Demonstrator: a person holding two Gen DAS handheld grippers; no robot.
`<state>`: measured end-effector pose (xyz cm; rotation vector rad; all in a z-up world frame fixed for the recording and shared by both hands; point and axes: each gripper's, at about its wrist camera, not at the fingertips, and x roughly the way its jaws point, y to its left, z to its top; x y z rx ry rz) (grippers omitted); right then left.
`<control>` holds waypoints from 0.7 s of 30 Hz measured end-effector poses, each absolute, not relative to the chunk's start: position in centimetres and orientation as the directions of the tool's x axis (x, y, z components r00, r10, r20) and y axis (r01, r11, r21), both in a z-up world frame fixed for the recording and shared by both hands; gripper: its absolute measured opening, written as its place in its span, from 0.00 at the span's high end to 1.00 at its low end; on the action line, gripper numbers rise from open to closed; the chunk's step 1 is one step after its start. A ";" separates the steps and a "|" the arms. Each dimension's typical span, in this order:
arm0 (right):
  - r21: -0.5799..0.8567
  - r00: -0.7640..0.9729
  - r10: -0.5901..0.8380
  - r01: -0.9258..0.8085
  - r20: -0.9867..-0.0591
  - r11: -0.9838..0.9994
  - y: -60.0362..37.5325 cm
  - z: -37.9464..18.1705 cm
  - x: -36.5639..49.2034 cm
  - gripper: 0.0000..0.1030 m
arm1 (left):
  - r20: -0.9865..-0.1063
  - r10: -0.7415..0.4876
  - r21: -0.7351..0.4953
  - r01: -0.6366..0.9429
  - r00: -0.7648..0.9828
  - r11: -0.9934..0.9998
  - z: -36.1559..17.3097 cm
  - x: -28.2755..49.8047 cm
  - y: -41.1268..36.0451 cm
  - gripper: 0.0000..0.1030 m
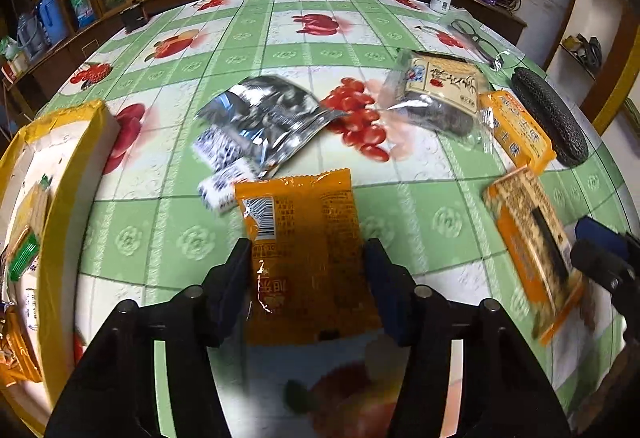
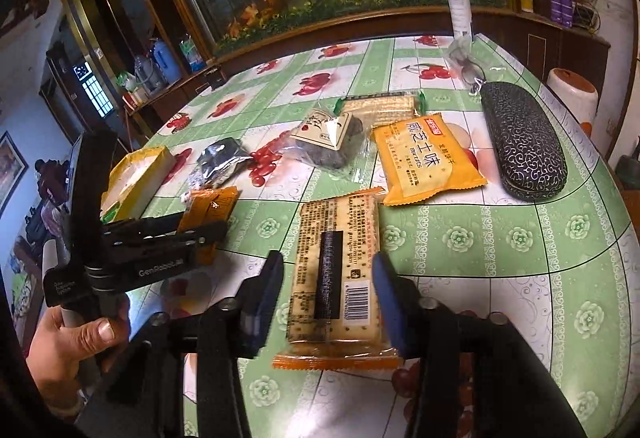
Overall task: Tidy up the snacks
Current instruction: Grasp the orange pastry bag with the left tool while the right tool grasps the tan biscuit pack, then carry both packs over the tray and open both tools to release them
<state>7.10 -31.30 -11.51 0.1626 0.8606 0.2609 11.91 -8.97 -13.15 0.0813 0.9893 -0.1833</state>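
My left gripper (image 1: 306, 254) straddles an orange snack packet (image 1: 304, 238), a finger on each long side; it looks shut on it. The same packet shows in the right wrist view (image 2: 208, 210). My right gripper (image 2: 328, 274) straddles a cracker pack (image 2: 336, 278) with orange ends, fingers touching its sides. That pack shows at the right of the left wrist view (image 1: 532, 242). A yellow-edged cardboard box (image 1: 60, 198) with snacks inside stands at the left. A silver foil bag (image 1: 260, 122), a dark seed bag (image 1: 436, 94) and an orange biscuit pack (image 2: 424, 162) lie farther back.
A black glasses case (image 2: 524, 142) lies at the right. Eyeglasses (image 1: 476, 38) and a white spray bottle (image 2: 460, 6) are at the table's far right. A green-ended cracker pack (image 2: 380, 106) lies behind the seed bag. A wooden cabinet (image 2: 540, 46) borders the table's far side.
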 end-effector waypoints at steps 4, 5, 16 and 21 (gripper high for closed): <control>0.214 0.605 0.264 -0.156 -0.751 0.964 -30.5 -12.3 7.9 0.46 | -0.837 -0.127 -0.027 0.192 0.533 0.981 -13.1 11.6 -7.9 0.50; 0.207 0.601 0.260 -0.157 -0.756 0.966 -30.2 -12.4 8.2 0.42 | -0.837 -0.130 -0.030 0.192 0.532 0.981 -13.1 11.5 -7.9 0.51; 0.014 0.585 0.093 -0.137 -0.806 0.990 -27.4 -14.2 10.6 0.46 | -0.829 -0.181 -0.073 0.219 0.530 0.973 -13.0 11.2 -6.9 0.55; 0.053 0.601 0.112 -0.115 -0.792 0.992 -28.2 -14.0 10.2 0.46 | -0.823 -0.206 -0.094 0.231 0.529 0.968 -12.9 10.9 -6.8 0.55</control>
